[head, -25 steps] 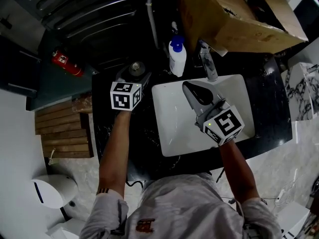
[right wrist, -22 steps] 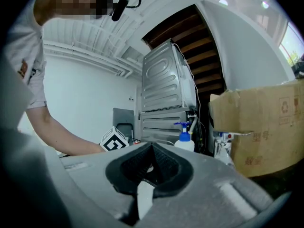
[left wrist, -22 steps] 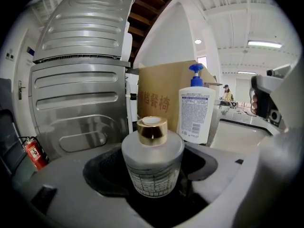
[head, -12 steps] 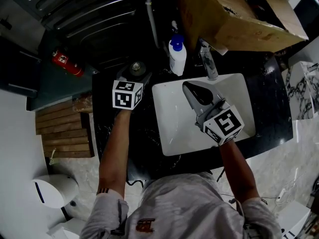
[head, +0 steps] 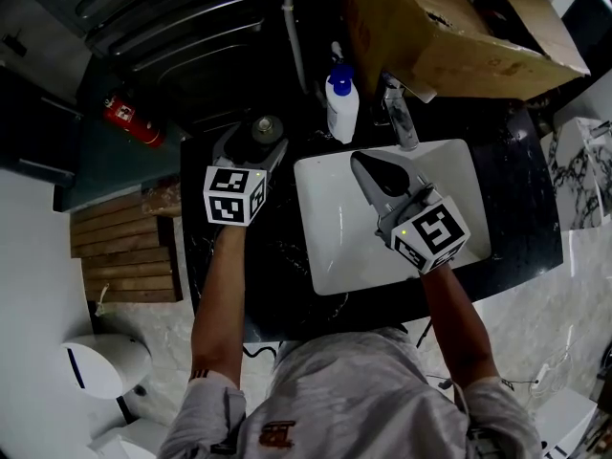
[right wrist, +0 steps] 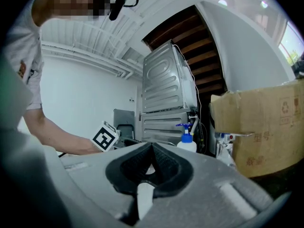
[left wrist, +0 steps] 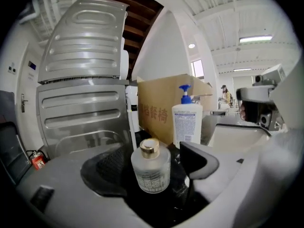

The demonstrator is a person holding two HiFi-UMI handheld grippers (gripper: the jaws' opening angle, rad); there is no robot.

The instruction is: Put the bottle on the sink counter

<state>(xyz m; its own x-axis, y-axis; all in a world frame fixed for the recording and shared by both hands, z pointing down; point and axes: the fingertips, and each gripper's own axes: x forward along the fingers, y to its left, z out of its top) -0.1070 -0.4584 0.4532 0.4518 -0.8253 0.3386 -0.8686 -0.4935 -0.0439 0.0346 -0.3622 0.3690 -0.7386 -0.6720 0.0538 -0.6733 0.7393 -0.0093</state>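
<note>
- Head view showed a red fire extinguisher [head: 131, 122] far over on the left, near some wooden planks [head: 124, 256].
- Next came the left gripper [head: 256, 142], held over the dark sink counter [head: 273, 266]. Its jaws were wide apart and opening.
- The bottle [head: 267, 128] stood upright on the counter between those jaws, just left of the sink [head: 335, 247].
- From the left gripper view, the bottle [left wrist: 151, 167] was frosted glass with a gold cap. A gap showed between it and the jaw on the right side, so nothing squeezed it.
- A white pump bottle [head: 340, 103] with a blue top stood farther back, near the back left corner of the sink.
- The white sink sat in the middle of the counter, with a tap [head: 400, 118] at its back edge.
- The right gripper [head: 368, 168] hung over the sink. Its jaws were closed together and held nothing.
- A big cardboard box [head: 449, 27] sat behind the tap, toward the right.
</note>
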